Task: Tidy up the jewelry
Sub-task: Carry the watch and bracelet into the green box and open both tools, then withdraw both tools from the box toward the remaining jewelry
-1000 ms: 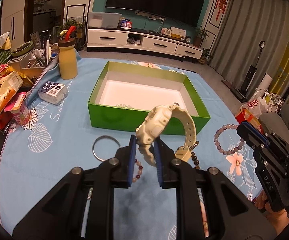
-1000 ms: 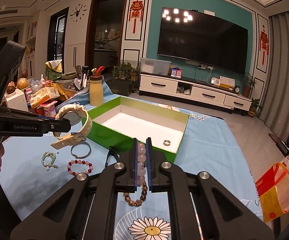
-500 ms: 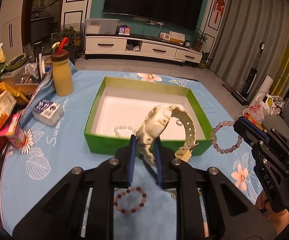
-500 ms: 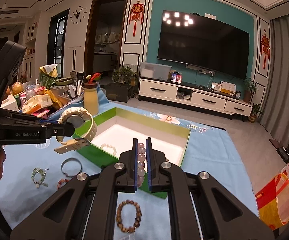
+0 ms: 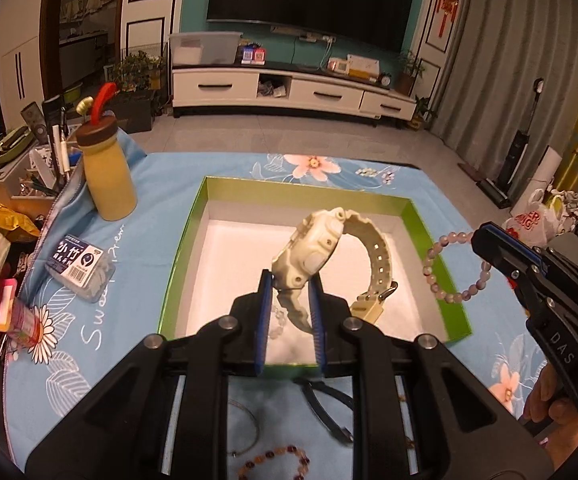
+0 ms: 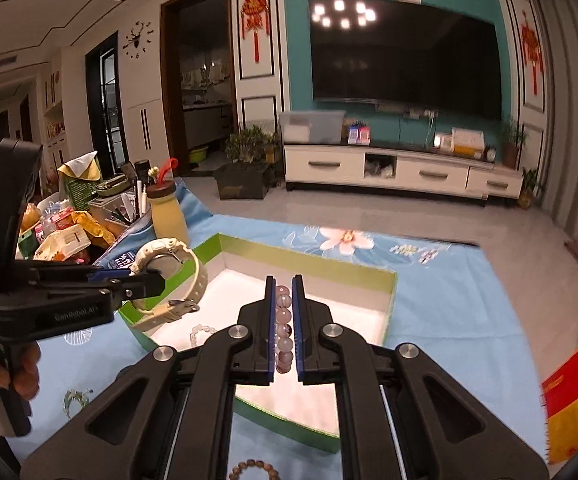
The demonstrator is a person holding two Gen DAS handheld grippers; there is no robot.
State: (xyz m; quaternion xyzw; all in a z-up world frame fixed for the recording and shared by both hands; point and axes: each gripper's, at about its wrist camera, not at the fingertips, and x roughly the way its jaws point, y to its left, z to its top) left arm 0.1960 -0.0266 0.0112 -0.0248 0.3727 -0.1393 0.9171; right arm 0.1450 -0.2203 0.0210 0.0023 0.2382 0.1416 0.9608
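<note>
Gripping a cream watch [image 5: 321,252], the left gripper [image 5: 289,300] hangs over the green box [image 5: 185,248]. The right gripper [image 6: 281,328] clamps a pink bead bracelet [image 6: 283,320].

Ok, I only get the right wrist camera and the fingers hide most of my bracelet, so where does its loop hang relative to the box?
Observer: In the left wrist view the pale pink bead bracelet hangs open from the right gripper, seemingly across the right wall of the green cardboard box.
Operator: Anything lying in front of the box?
Observer: Yes, a black strap, a thin silver bangle and a dark red bead bracelet, beneath the left gripper holding the cream plastic wristwatch.
</note>
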